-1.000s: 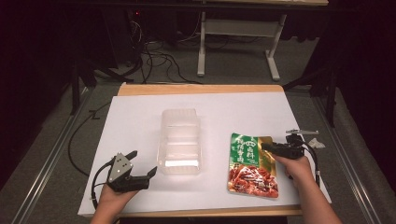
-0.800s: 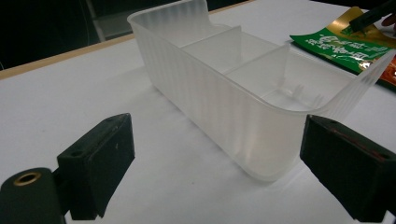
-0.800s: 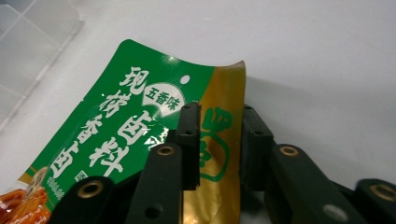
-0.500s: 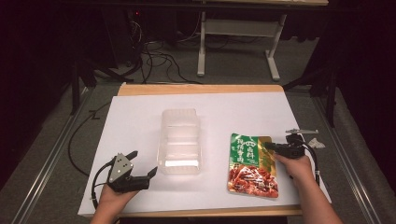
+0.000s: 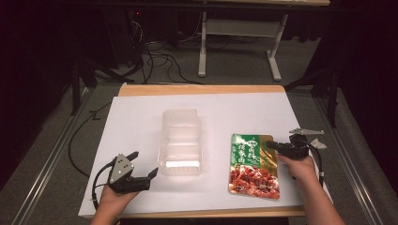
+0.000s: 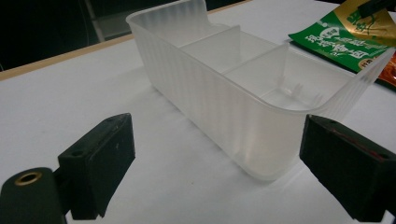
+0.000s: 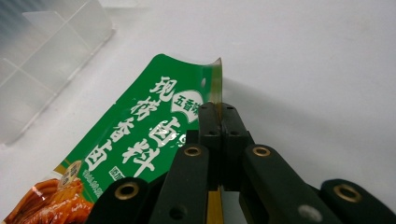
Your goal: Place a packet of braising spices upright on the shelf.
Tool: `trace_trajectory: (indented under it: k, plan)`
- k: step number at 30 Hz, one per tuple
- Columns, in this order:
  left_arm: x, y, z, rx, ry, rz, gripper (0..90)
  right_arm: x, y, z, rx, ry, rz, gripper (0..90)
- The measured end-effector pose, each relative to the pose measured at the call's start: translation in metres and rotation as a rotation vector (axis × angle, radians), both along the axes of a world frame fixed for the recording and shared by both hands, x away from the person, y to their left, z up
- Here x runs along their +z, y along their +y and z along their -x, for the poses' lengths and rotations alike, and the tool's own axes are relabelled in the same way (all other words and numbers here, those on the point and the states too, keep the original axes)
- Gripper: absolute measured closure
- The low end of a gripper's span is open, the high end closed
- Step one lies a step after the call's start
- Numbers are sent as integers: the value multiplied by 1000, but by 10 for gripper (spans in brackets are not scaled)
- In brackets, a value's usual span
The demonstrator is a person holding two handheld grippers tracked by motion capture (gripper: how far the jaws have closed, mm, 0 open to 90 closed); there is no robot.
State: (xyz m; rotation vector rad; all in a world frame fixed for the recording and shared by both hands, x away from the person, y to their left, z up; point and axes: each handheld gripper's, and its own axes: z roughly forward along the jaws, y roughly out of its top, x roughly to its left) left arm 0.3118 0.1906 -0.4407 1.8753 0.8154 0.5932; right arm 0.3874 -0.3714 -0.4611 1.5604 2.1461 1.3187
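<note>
Right now, by label:

Pouch: the green sauce pouch [image 5: 253, 165] lies flat just to the right of the clear tray [image 5: 181, 142], red food photo at its near end, well apart from the tray's wall.

Right gripper: the right gripper [image 7: 218, 117] has just been closing and its jaws are pinched together on the pouch's upper right edge, which curls up between the pads; in the high view it sits at the pouch's far right corner [image 5: 277, 146].

Left gripper: the left gripper [image 5: 143, 165] rests to the left of the tray's near end with jaws spread wide; its fingers [image 6: 100, 156] stand on either side of the tray's near corner without touching it, nothing between the pads.

Tray: translucent, ribbed walls, split into three compartments, all bare.

Surface: a white sheet [image 5: 136, 117] under the tray, over a wooden table [image 5: 197, 89] whose edge shows beyond the tray.

Room: dark floor, cables [image 5: 155, 56] and a pale table frame [image 5: 239, 42] well beyond the tray.
</note>
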Motion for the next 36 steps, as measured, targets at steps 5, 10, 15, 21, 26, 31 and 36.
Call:
trace_trajectory:
  k: [5,10,15,21,26,31,36]
  plan:
    - [0,0,0,0,1,0,108,-6,-4,-3,-4,35,-58,871]
    - [0,-1,0,-7,3,-5,109,-15,-5,-8,23,88,-122,645]
    - [0,-1,0,-9,2,-3,115,-21,-1,-12,43,134,-131,580]
    - [-1,-1,0,-11,2,-6,116,-22,1,-14,33,130,-81,751]
    - [0,0,0,-9,0,-3,117,-17,1,-11,33,98,-44,900]
    - [0,0,0,-9,-1,-3,117,-1,5,-3,43,29,-32,900]
    - [1,1,1,-2,-7,9,117,10,5,3,46,-20,-59,900]
